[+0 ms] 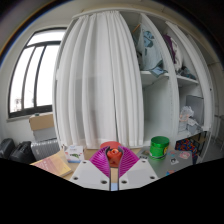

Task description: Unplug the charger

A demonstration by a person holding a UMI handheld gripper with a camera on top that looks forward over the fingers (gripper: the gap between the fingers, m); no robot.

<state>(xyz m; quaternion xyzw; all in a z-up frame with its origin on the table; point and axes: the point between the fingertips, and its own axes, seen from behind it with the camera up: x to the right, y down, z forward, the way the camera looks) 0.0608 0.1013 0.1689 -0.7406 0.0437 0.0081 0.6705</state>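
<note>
Gripper view: hand-held gripper (pixel 112 163), fingers seemingly apart.

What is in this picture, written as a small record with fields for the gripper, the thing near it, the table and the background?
gripper: gripper with purple pads, fingers apart, open
thing between the fingers: small red and dark object, resting on the table; whether it is the charger cannot be told
table: light wooden table
right of the fingers: green round cup
behind: long white curtain
left: window with dark frame
right: white open shelf unit holding items
</note>
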